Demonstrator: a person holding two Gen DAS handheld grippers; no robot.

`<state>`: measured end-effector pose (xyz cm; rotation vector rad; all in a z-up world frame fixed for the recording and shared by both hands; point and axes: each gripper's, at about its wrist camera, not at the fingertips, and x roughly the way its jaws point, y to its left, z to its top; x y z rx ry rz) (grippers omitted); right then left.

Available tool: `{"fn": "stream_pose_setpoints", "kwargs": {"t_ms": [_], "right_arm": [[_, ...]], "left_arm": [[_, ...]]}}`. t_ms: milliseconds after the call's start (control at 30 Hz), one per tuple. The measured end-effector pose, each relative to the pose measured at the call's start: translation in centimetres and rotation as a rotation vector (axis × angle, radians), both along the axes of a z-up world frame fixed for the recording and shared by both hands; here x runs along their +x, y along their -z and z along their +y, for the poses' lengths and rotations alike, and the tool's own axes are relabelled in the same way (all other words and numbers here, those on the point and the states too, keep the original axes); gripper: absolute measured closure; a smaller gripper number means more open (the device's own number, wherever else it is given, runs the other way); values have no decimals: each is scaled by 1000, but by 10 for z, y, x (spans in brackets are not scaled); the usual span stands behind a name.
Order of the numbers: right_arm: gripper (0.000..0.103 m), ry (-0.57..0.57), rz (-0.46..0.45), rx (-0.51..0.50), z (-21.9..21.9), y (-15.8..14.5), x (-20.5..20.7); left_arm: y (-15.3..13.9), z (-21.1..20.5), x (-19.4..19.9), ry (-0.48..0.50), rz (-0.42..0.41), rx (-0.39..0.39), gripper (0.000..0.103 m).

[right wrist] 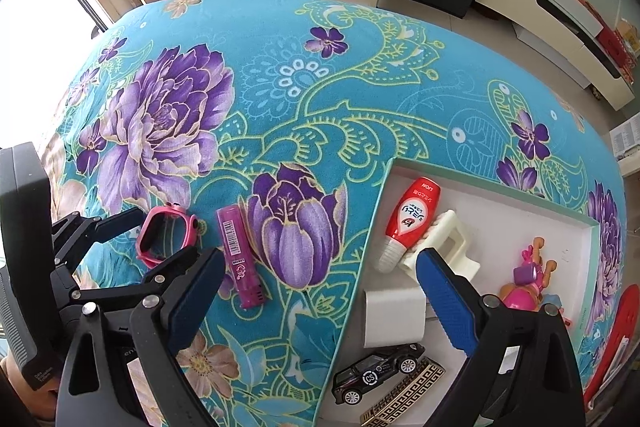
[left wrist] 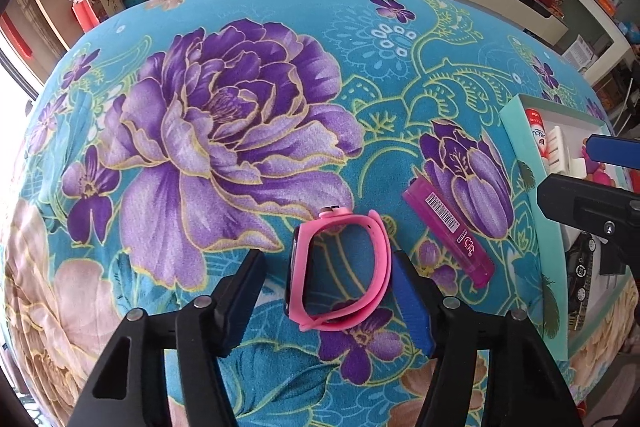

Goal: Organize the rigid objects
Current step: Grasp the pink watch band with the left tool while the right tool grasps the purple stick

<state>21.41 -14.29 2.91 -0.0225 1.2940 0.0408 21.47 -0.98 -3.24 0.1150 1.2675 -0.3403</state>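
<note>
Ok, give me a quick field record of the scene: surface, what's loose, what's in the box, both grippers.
surface: floral cloth
loose on cloth: pink watch; purple lighter beside it
box: tray at right, holding red tube, white holder, black toy car, pink figure
left gripper: jaws around the watch, right pad touching, left pad apart
right gripper: open, empty, over the tray edge

Red board cut off at right edge
</note>
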Motion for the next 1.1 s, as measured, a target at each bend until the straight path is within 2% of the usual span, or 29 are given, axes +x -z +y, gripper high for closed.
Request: {"fn": "stream_pose_setpoints", "kwargs": {"t_ms": [167, 267, 567, 633, 667, 867, 967, 1100], "right_arm": [[7, -9, 5, 4, 10, 3, 2], [7, -27, 6, 3, 17, 4, 3], [10, -75, 9, -8, 36, 12, 6], [16, -91, 13, -18, 41, 16, 6], [23, -98, 17, -21, 43, 18, 7], [34, -117, 45, -26, 53, 31, 10], [48, -129, 61, -25, 56, 38, 12], [59, -152, 78, -31, 61, 47, 14]], "left_arm": [[-3, 17, 0, -14, 0, 6, 48], [-4, 32, -2, -27, -11, 25, 48], [-4, 67, -1, -86, -15, 1, 48], [-6, 75, -1, -96, -17, 2, 48], [-7, 77, 0, -99, -18, 3, 48], [-8, 83, -6, -97, -20, 3, 48], [-5, 80, -2, -94, -21, 2, 48], [1, 75, 4, -92, -21, 1, 48]]}}
